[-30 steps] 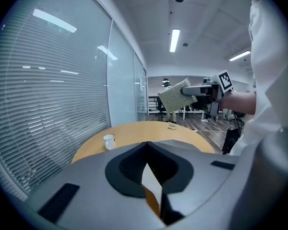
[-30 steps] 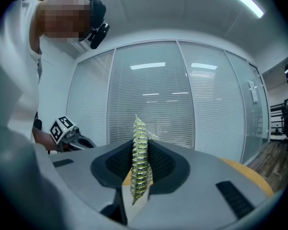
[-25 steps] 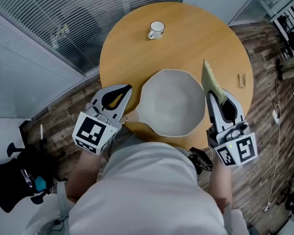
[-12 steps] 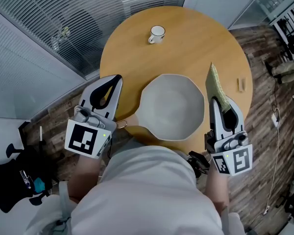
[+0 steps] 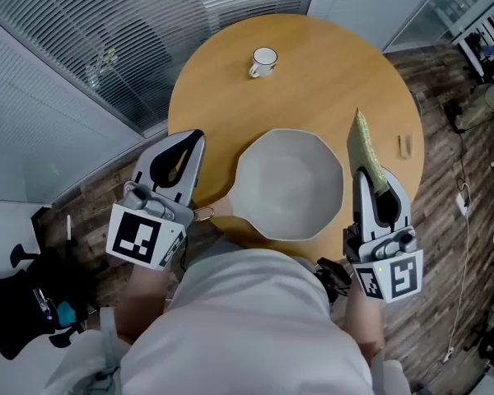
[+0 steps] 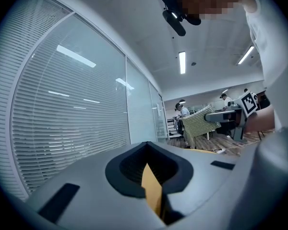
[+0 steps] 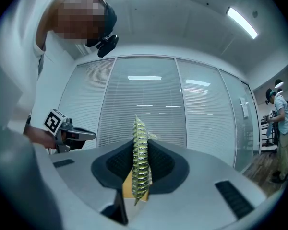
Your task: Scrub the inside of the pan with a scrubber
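Your left tool (image 5: 197,136), shut and empty, has swung away from the pale grey faceted pan (image 5: 290,183). Your right tool (image 5: 365,171) still pinches the yellow-green mesh scrubber (image 5: 363,142).

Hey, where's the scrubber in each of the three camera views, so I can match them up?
Head view: the scrubber is right of centre, sticking out of the right claw, just right of the pan.
Left gripper view: the scrubber is right of centre, farther off, seen side-on.
Right gripper view: the scrubber is at centre, edge-on, pinched upright.
Shared landmark: the window blinds.
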A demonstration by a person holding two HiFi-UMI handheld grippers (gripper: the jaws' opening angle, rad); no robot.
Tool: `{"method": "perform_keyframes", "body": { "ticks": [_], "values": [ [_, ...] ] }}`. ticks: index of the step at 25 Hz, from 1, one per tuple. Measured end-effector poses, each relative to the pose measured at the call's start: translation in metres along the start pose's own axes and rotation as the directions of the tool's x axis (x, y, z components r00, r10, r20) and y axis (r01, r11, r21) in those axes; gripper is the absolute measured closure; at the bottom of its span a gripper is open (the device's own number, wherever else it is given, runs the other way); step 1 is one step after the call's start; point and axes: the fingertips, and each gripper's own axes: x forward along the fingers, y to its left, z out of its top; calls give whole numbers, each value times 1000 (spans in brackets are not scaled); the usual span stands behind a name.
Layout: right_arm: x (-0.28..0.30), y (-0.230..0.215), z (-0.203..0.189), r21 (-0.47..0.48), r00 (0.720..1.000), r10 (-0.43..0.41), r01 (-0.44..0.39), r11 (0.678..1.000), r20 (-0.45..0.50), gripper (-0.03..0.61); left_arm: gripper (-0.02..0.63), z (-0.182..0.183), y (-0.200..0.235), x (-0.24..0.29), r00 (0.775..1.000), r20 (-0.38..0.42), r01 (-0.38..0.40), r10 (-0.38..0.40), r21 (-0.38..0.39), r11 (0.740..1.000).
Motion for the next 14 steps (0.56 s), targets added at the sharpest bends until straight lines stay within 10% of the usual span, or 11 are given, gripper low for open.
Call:
{"method": "perform_keyframes", "body": {
  "ticks": [14],
  "values": [
    [0,6,4,4,1000,-14,14,1000,23,499,603,5,6,-6,1000,18,-13,13,-9,1000]
  ]
}}
